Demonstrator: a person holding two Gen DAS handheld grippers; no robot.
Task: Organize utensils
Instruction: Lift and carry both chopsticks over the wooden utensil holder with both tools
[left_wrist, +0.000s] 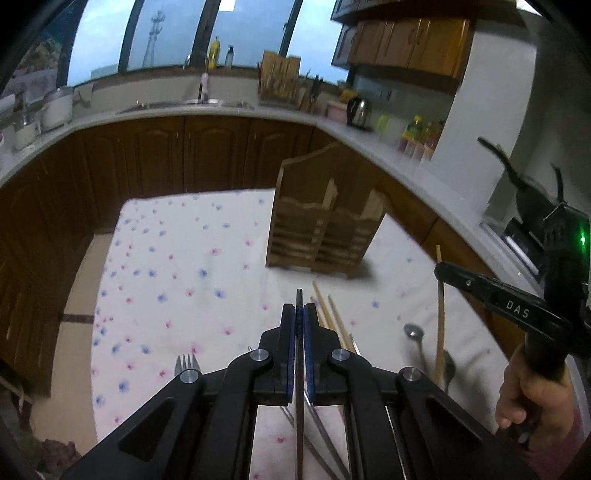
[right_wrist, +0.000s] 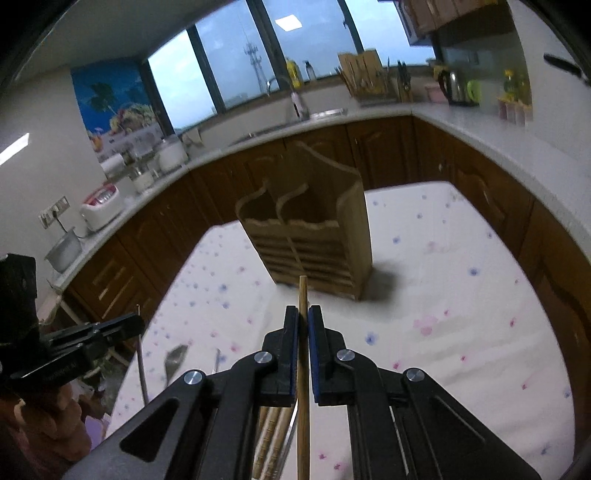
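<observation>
The left gripper (left_wrist: 299, 321) pinches a thin dark metal utensil (left_wrist: 299, 424); the right gripper (right_wrist: 303, 321) pinches a pale wooden chopstick (right_wrist: 303, 406), rack (right_wrist: 314, 236) at 12 o'clock.

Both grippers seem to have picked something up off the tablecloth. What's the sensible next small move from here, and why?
Probably carry the right gripper forward over the wooden holder and tip its wooden chopstick upright. It is clamped and clear of the cloth, and the holder's compartments look empty. The left gripper, shut on a thin metal utensil, can follow.
</observation>
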